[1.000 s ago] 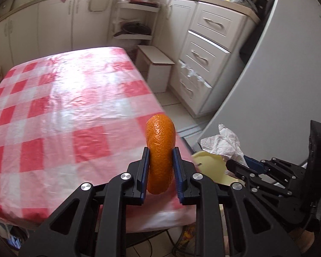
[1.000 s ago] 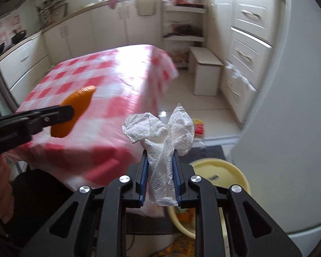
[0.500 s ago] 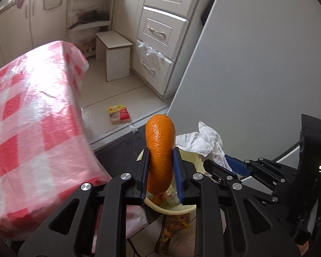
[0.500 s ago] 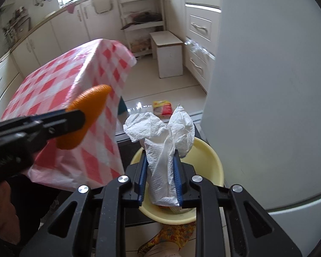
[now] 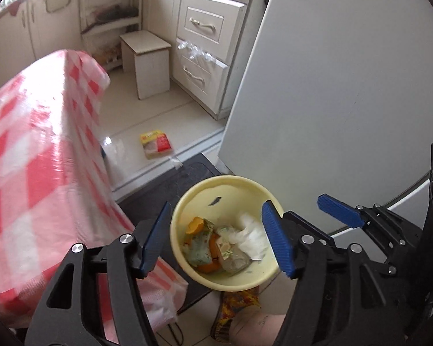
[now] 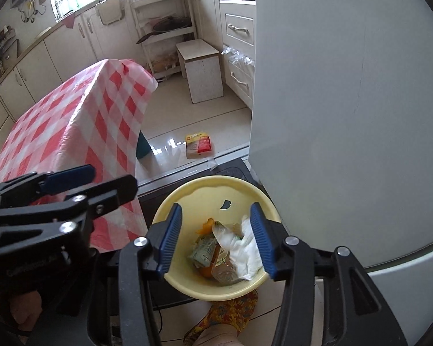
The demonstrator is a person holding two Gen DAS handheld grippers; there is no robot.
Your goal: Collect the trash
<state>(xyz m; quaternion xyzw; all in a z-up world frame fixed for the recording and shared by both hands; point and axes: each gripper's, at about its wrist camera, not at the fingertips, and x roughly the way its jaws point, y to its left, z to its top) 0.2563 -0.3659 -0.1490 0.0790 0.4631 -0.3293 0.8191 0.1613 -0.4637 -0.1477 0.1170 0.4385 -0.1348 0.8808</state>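
Over the yellow bin [image 6: 187, 282], the left gripper [image 5: 213, 239] and right gripper [image 6: 216, 238] both hang with jaws opening and empty, orange peel [image 5: 194, 225] and white tissue [image 6: 245, 252] lying inside, while a red-yellow packet [image 6: 198, 144] on the floor beyond bears print too small to read.

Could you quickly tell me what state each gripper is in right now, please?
Left gripper: opening, nothing between its fingers, above the yellow bin.
Right gripper: opening, nothing between its fingers; the white tissue lies in the bin.

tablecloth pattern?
Red-and-white checks on the tablecloth, under a shiny clear plastic cover. Clearest in the right wrist view.
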